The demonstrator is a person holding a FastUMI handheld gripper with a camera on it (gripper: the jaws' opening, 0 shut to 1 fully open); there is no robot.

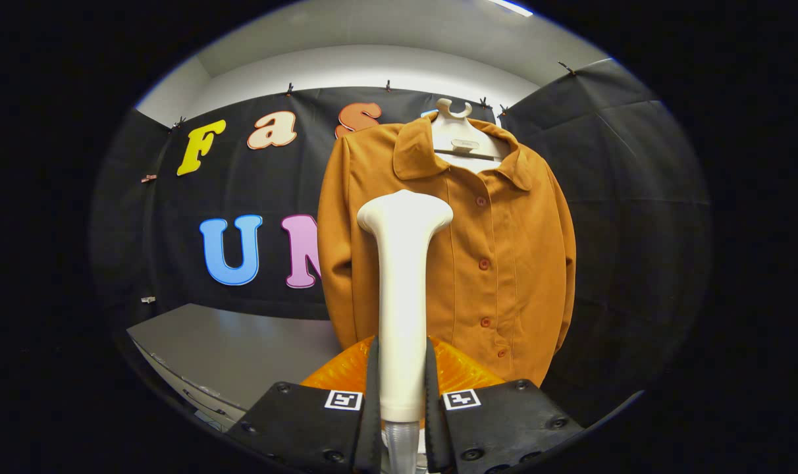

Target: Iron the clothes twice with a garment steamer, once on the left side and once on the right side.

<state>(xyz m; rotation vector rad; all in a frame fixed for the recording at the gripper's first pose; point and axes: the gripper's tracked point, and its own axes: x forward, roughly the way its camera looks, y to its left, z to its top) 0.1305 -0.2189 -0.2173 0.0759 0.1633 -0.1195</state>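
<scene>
Jacket [498,257], one, rust-orange with a collar and four visible buttons, hangs on a white hanger [461,135] beyond the fingers. One white garment steamer [402,289] stands upright in front of it, its handle clamped between both fingers of the gripper [402,401]; an orange ribbed thing [461,372] sits behind

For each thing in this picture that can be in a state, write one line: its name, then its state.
Garment steamer: upright, gripped by the handle, head against the shirt.
Shirt: hanging on a hanger, buttoned up.
Hanger: hooked up, carrying the shirt.
Gripper: jaws shut on the steamer handle.
</scene>
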